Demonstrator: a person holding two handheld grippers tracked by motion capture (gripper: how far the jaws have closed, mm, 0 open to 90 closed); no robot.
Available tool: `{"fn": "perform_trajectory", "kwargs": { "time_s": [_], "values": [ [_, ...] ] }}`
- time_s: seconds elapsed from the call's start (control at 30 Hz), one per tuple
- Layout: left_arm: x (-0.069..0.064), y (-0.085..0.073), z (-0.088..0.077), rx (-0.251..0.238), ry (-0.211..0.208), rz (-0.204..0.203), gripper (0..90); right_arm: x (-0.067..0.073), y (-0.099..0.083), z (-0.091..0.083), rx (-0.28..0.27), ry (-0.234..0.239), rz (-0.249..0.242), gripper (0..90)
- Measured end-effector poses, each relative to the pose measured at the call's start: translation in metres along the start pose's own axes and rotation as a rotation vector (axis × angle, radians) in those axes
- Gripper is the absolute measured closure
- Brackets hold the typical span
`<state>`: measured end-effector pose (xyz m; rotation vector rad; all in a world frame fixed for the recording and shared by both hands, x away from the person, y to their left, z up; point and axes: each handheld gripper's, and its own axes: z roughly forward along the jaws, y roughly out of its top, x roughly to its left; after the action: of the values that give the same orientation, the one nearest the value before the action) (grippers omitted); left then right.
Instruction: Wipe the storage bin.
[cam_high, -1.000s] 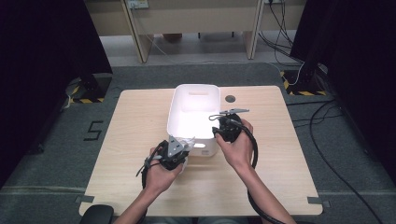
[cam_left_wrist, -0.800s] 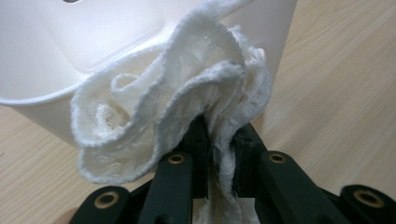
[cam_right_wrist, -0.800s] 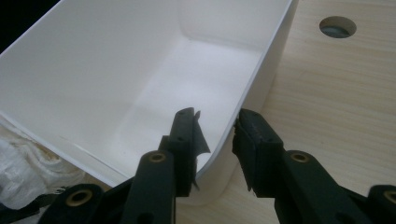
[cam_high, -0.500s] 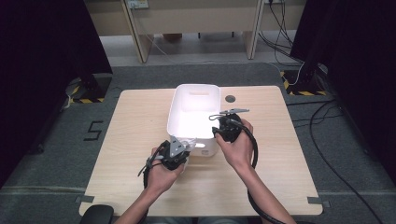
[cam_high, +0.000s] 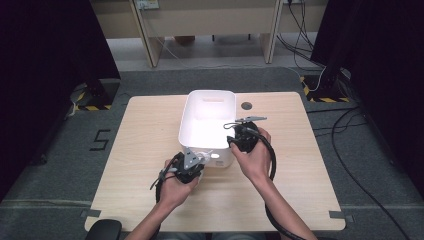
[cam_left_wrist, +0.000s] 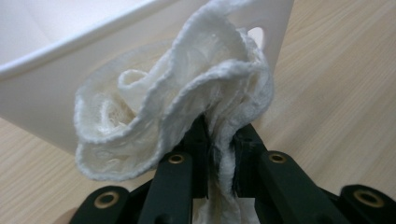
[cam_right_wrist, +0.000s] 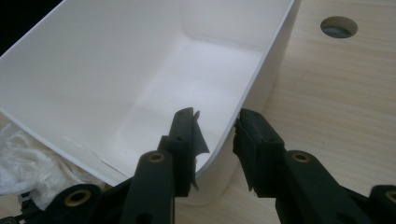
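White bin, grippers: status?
Left gripper shut on white cloth, outside the bin. Right gripper straddles bin's rim, grip unclear. Nothing in the way.

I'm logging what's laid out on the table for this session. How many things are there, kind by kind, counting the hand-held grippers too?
White plastic tub: 1
White cloth: 1
Grippers: 2, the left gripper and the right gripper
Total: 4
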<state>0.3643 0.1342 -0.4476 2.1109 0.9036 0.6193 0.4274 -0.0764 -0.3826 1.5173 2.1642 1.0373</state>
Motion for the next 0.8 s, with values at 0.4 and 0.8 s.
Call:
{"fn": "perform_trajectory", "kwargs": {
  "time_s": [0.4,0.8],
  "values": [
    [-0.006,-0.005,0.009,0.025,-0.01,0.0,79.2,0.0,0.0,0.0,0.001,0.003,0.005,67.6],
    [-0.007,-0.006,0.013,0.034,-0.002,0.012,79.2,0.0,0.0,0.0,0.0,0.002,0.001,67.5]
  ]
}}
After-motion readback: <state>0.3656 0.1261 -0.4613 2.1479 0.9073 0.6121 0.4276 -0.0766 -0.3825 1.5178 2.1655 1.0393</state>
